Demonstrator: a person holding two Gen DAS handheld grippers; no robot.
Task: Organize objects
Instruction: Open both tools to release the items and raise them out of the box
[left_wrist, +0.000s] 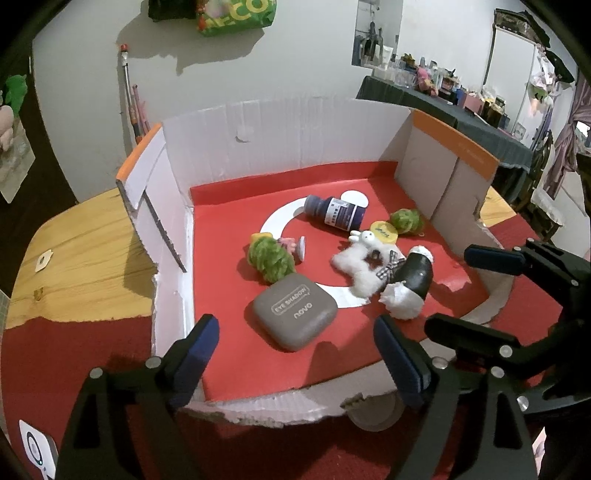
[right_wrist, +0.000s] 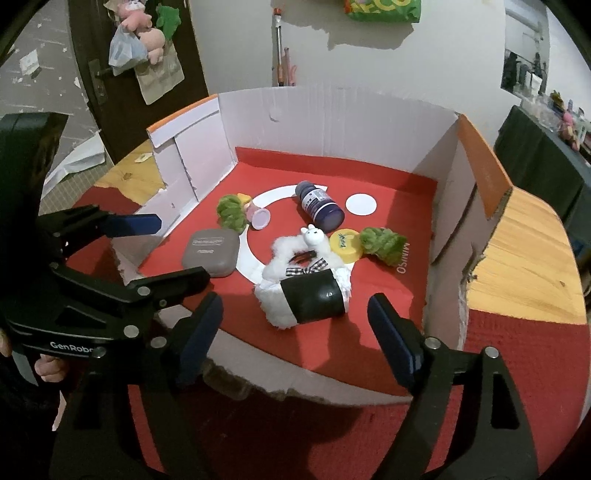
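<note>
Grey case marked "EYE SHADOW / novo", lying flat in box, 7 o'clock of white plush | left gripper released, empty | right gripper released, empty

Grey eye shadow case lies flat up front, with a green fuzzy toy just behind it. Dark blue bottle lies on its side, yellow lid nearby, and a white fluffy bunny plush leans against a black-and-white furry thing.

Box: on the table.
Case: in box, near left.
Bottle: far centre, lying.
Plush: near centre.
Lid: right of plush.
</note>
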